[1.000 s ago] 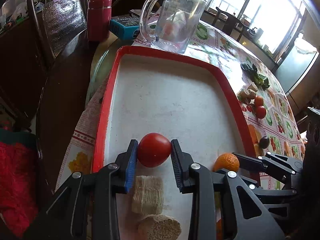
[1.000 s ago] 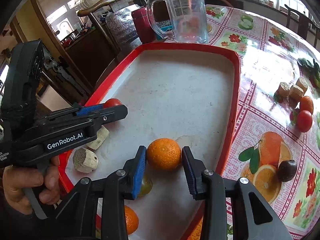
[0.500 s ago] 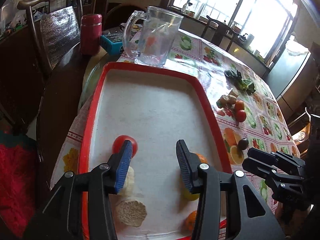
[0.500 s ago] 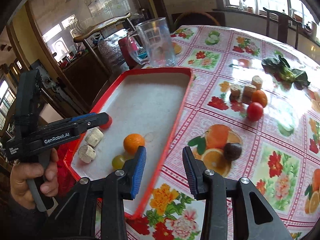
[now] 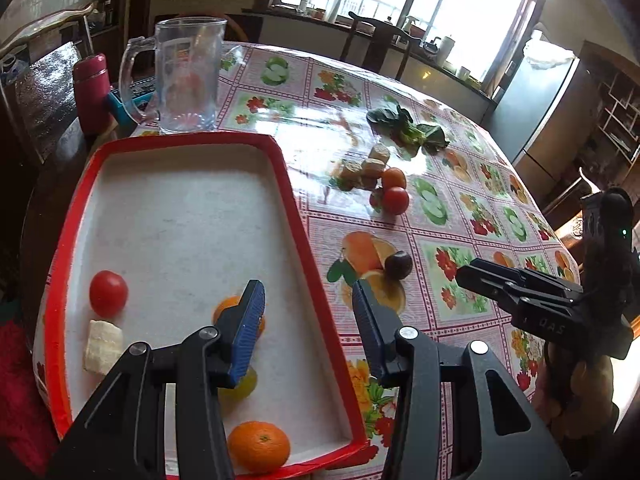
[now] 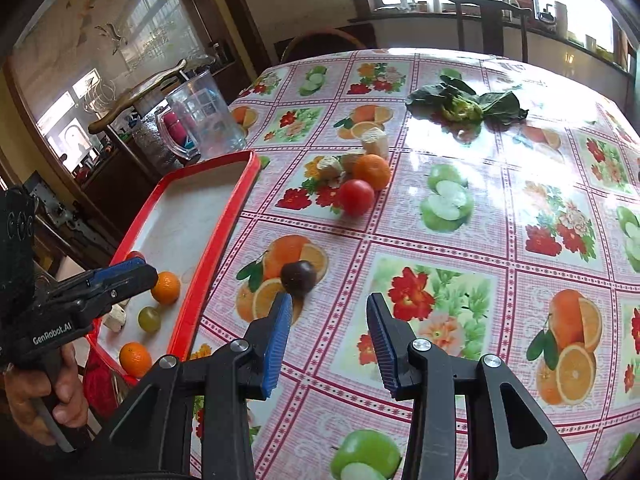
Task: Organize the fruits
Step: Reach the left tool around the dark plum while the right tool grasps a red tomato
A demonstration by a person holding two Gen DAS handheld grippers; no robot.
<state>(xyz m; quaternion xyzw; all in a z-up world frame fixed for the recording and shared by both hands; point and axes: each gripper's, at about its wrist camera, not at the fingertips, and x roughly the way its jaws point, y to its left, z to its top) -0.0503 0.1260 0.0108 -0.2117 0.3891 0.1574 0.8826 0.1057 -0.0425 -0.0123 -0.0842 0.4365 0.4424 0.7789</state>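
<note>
A red-rimmed white tray (image 5: pixel 294 208) (image 6: pixel 208 256) holds a tomato (image 5: pixel 108 293), two oranges (image 5: pixel 259 446) (image 6: pixel 166 287), a yellow-green fruit (image 6: pixel 149 319) and a pale chunk (image 5: pixel 102 346). On the fruit-print tablecloth lie a dark plum (image 5: pixel 398 265) (image 6: pixel 298 277), a tomato (image 5: pixel 395 200) (image 6: pixel 356 196), an orange (image 5: pixel 393 178) (image 6: pixel 372 171) and pale chunks (image 5: pixel 362 168). My left gripper (image 5: pixel 308 312) is open and empty above the tray's right rim. My right gripper (image 6: pixel 328 332) is open and empty above the cloth, just short of the plum.
A glass mug (image 5: pixel 188 76) stands behind the tray, with a red flask (image 5: pixel 91 92) and a blue box (image 5: pixel 132 98) beside it. Leafy greens (image 5: pixel 408 128) (image 6: pixel 468 106) lie further back. Chairs (image 6: pixel 488 20) ring the table.
Both grippers let go of their fruit, the left its tomato and the right its orange, leaving them in the tray. Both have pulled back and swung right toward the fruit on the cloth.
</note>
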